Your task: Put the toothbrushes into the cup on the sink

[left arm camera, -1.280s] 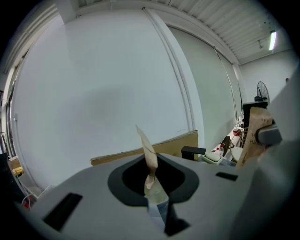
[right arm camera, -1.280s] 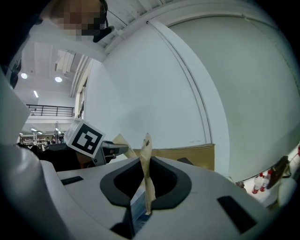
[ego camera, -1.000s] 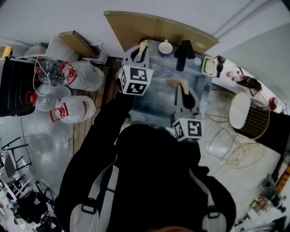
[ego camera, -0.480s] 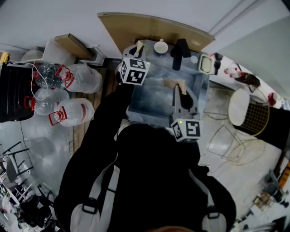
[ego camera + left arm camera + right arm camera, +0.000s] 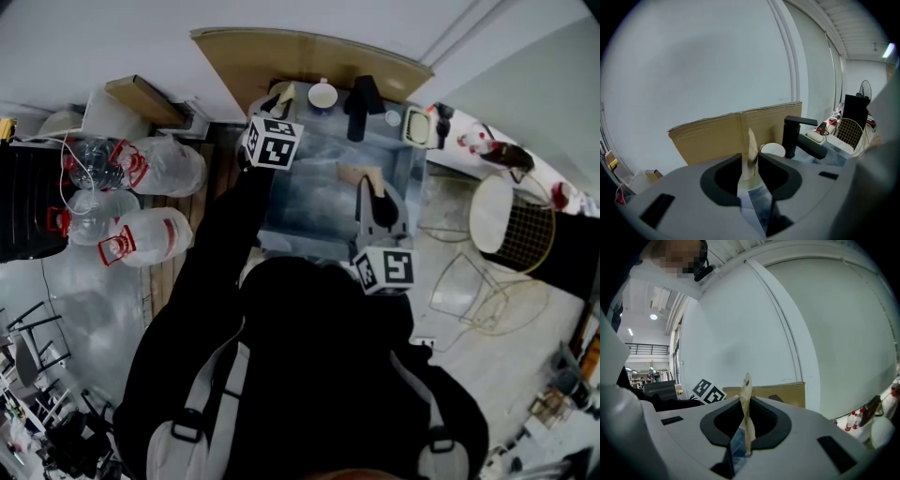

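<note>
A white cup (image 5: 322, 95) stands on the back rim of the steel sink (image 5: 319, 202), just left of the black faucet (image 5: 360, 97). My left gripper (image 5: 284, 97) is shut on a tan paper-wrapped toothbrush (image 5: 289, 92) just left of the cup. In the left gripper view the toothbrush (image 5: 751, 151) stands upright between the left gripper's (image 5: 750, 161) jaws, with the cup (image 5: 773, 149) and faucet (image 5: 794, 136) beyond. My right gripper (image 5: 371, 184) hovers over the basin, shut on a second wrapped toothbrush (image 5: 360, 172). That toothbrush (image 5: 747, 418) sticks up from the right gripper's (image 5: 746, 425) jaws.
A cardboard sheet (image 5: 309, 54) leans on the wall behind the sink. A soap dish (image 5: 414, 127) sits on the right back corner. Large water jugs (image 5: 150, 230) lie on the floor at left. A white round stool (image 5: 493, 212) and wire chairs (image 5: 473, 295) stand at right.
My left gripper has carried its toothbrush farther back, closer to the cup. The right gripper has stayed over the basin, still holding its toothbrush.
</note>
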Demonstrator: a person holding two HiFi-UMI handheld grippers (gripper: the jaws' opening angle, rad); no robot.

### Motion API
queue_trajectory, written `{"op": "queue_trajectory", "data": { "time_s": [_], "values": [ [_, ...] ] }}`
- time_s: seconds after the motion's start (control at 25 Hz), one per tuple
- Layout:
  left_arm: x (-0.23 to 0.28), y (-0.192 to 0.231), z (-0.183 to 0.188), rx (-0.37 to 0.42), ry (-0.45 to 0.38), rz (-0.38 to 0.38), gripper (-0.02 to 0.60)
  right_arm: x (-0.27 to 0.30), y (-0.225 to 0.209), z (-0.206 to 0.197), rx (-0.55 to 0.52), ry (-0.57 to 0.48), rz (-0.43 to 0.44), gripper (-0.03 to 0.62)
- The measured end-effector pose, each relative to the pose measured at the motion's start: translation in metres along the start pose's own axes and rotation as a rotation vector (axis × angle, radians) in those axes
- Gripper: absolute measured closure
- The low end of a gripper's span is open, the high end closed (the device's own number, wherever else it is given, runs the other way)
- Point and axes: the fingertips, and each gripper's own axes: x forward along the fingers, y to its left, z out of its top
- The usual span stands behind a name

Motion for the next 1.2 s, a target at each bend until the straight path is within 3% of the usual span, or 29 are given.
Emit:
{"op": "queue_trajectory", "data": {
  "time_s": [0.28,0.84,1.0,1.2],
  "values": [
    [-0.036,-0.011,0.006,0.009,-0.078,0.006,0.477,-0.001,-0.004,0.003,0.001,-0.012,0.010,0.559],
    [-0.114,-0.031,-0.012,-0.077,-0.170,0.026,0.483,0.024,-0.010,0.033,0.034,-0.082,0.023,0.559],
    [-0.140,-0.034,-0.015,-0.102,-0.196,0.056,0.571,0.042,-0.017,0.047,0.060,-0.120,0.011,0.559],
    [-0.161,-0.041,-0.026,-0.133,-0.214,0.064,0.580,0.066,-0.019,0.067,0.058,-0.180,0.017,0.559]
  ]
}}
